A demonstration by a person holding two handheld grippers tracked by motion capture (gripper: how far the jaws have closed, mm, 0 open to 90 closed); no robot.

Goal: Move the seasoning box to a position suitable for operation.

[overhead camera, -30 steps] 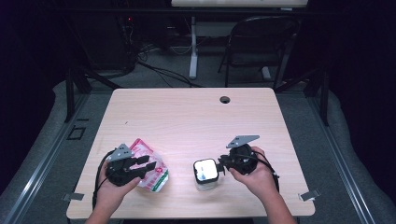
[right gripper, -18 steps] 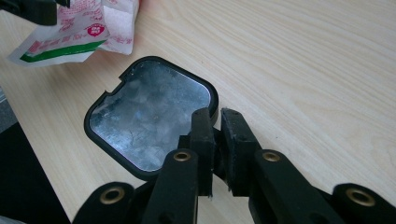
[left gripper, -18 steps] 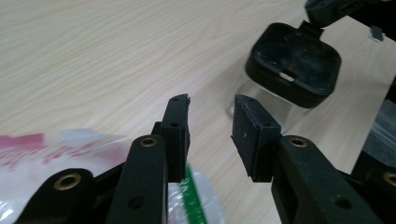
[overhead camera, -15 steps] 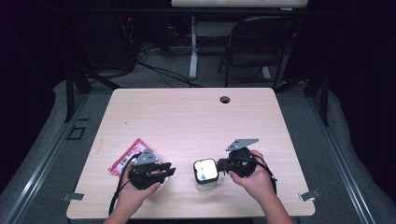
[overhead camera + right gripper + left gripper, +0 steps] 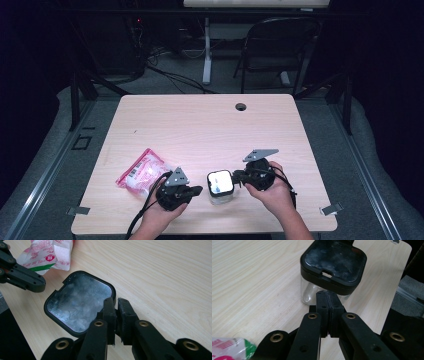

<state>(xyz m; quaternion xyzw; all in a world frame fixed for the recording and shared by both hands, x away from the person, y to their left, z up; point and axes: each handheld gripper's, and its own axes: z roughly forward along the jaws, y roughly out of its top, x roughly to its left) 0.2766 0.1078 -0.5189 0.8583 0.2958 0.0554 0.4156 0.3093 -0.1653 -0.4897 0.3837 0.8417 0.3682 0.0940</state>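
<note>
Between both grippers, clear lidded container (image 5: 220,186), contents unclear

Overhead table (image 5: 200,125); close gripper views, shared jar (image 5: 220,186).

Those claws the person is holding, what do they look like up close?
Each claw is matte black: the left claw and the right claw both have two flat linkage arms joined with brass-coloured rivets, ending in blocky black pads. From above, each carries a grey three-cornered plate on top, and a black cable trails back from each. The person's forearms are bare, no sleeves.
</note>
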